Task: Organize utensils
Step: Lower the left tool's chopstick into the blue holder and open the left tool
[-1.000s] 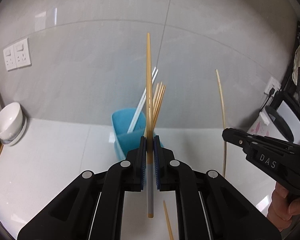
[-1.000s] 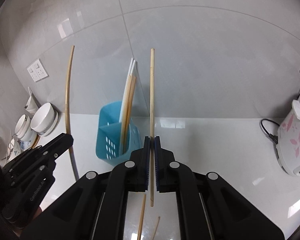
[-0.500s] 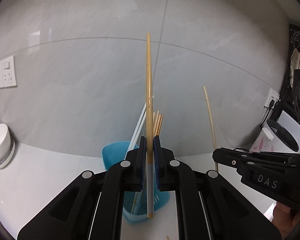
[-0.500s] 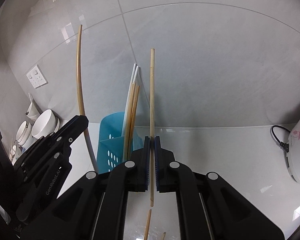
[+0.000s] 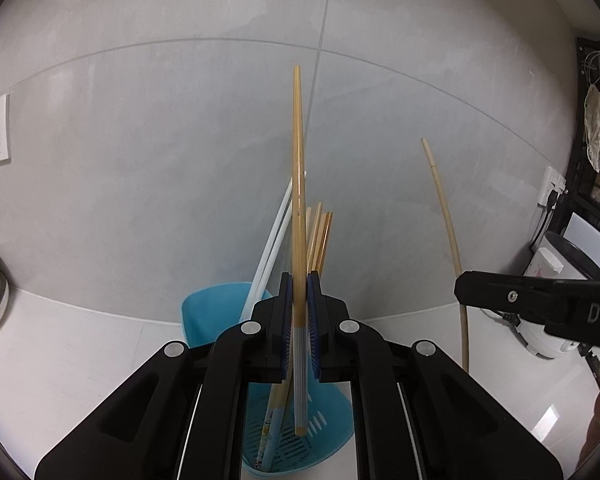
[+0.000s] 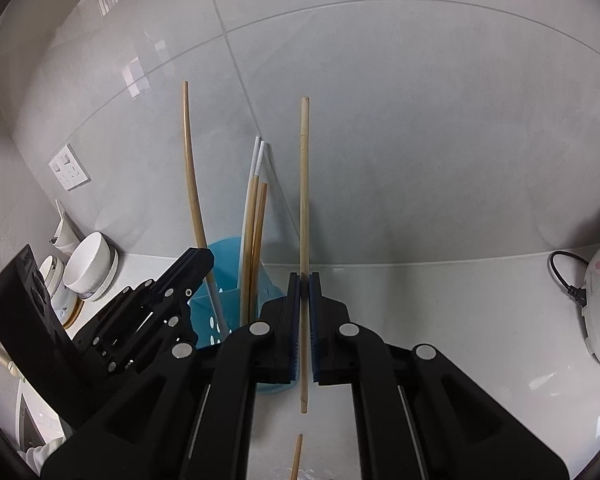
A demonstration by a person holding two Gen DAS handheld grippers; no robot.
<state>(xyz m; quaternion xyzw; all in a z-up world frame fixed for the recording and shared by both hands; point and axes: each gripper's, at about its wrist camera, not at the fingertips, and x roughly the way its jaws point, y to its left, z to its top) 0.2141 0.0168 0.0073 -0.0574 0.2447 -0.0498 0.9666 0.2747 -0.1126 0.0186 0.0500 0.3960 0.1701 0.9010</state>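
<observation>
my left gripper (image 5: pixel 299 300) is clamped on a tan chopstick (image 5: pixel 298 184) with a grey end, held upright right over the blue holder (image 5: pixel 208 312), which already has white and wooden sticks in it. my right gripper (image 6: pixel 304 300) is pinching a plain wooden chopstick (image 6: pixel 304 184), upright, just right of the holder on the white counter (image 6: pixel 460 308).

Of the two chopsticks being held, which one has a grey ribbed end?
The chopstick in the left claw: this golden chopstick ends in a grey ribbed section hanging over the blue holder. The right claw's chopstick is plain pale wood.
</observation>
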